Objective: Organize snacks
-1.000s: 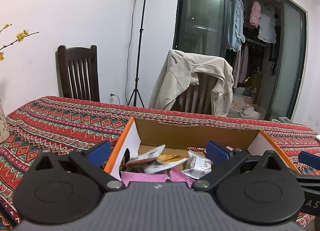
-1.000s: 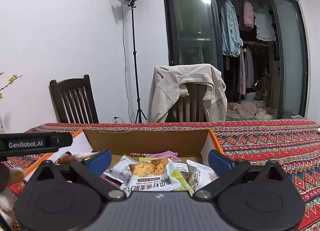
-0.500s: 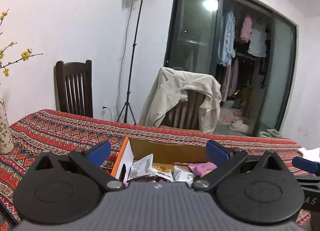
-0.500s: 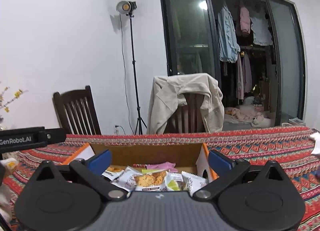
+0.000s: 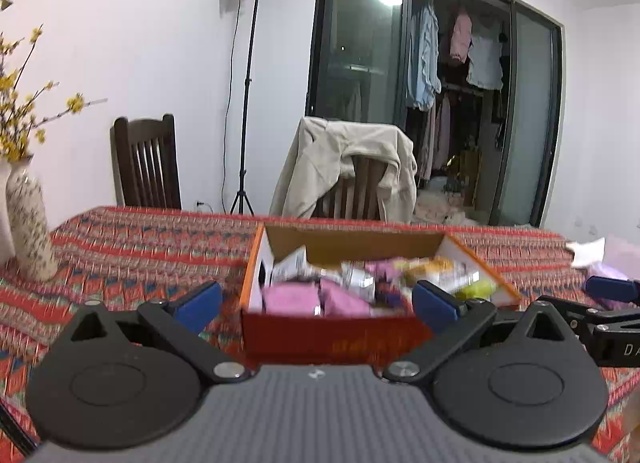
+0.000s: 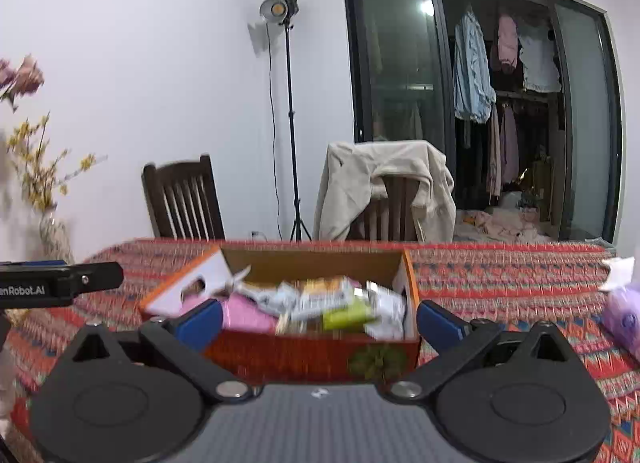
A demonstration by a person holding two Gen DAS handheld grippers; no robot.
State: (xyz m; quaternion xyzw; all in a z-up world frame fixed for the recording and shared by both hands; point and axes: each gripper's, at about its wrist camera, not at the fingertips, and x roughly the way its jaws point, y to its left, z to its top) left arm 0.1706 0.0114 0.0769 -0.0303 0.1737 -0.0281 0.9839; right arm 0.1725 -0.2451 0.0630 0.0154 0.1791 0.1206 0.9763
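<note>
An orange cardboard box (image 5: 332, 337) (image 6: 304, 355) stands on the patterned tablecloth, filled with several snack packets: pink ones (image 5: 288, 299) (image 6: 244, 313), silver ones (image 5: 356, 277) and a green-and-white one (image 6: 344, 309). My left gripper (image 5: 316, 303) is open, held back from the box's near wall, with nothing between its blue pads. My right gripper (image 6: 318, 319) is open too, also short of the box and empty. The right gripper's finger (image 5: 612, 289) shows at the right edge of the left wrist view; the left gripper's body (image 6: 60, 283) shows at the left of the right wrist view.
A speckled vase (image 5: 28, 219) with yellow flowers stands on the table's left. A white tissue (image 6: 620, 267) and a purple packet (image 6: 624, 319) lie at the right. Two chairs (image 5: 146, 163) (image 6: 384, 191), one draped with a beige jacket, and a light stand (image 6: 290, 123) are behind the table.
Both grippers have pulled back and risen away from the box, so its whole front wall now shows. Both stayed open and empty.
</note>
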